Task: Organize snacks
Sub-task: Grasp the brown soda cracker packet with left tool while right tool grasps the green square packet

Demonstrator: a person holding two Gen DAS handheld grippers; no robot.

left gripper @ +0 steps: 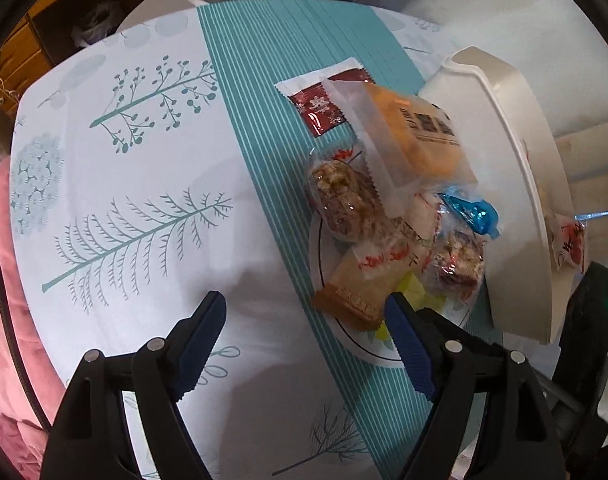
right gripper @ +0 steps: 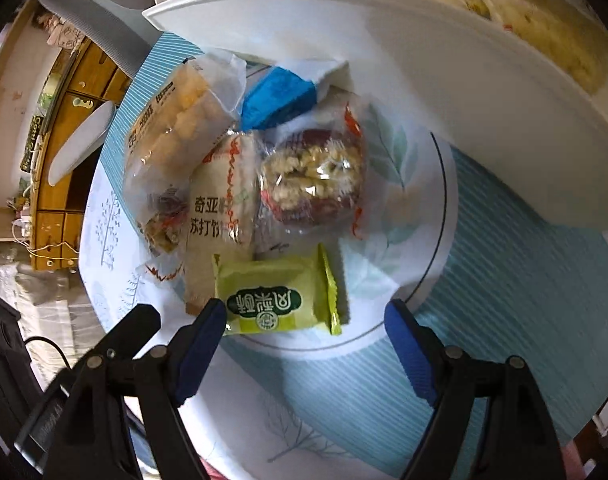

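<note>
Right wrist view: the right claw [right gripper: 306,314] points steeply down over a round plate [right gripper: 436,204] heaped with wrapped snacks, its blue pads [right gripper: 408,344] standing wide with nothing pressed between them.
Nearest snack: a green packet [right gripper: 277,294] lies flat at the near edge of the plate, partly in the gap between the pads; the left pad is just beside its corner, the right pad well clear of its crimped end.
Long axis: the green packet runs side to side across the claw's opening, so closing would pinch it end to end, in my judgement.
Beyond it: a walnut-date snack [right gripper: 312,176], a cracker pack [right gripper: 221,216], a pale puffed-snack bag [right gripper: 171,120] and a blue wrapper [right gripper: 277,98] are piled farther along the pointing line.
Left wrist view: the left claw [left gripper: 306,314] has its jaws opening, nothing between them but bare bench [left gripper: 143,200]; the pile sits ahead and to its right, with only a tan cake pack [left gripper: 356,292] near the right pad.
Off the plate: a red sachet [left gripper: 324,100] lies on the teal runner, far side of the pile.
Tray: a white tray [left gripper: 516,160] stands tilted just beyond the plate.
Nearer hand: the right, I judge, for the green packet.
</note>
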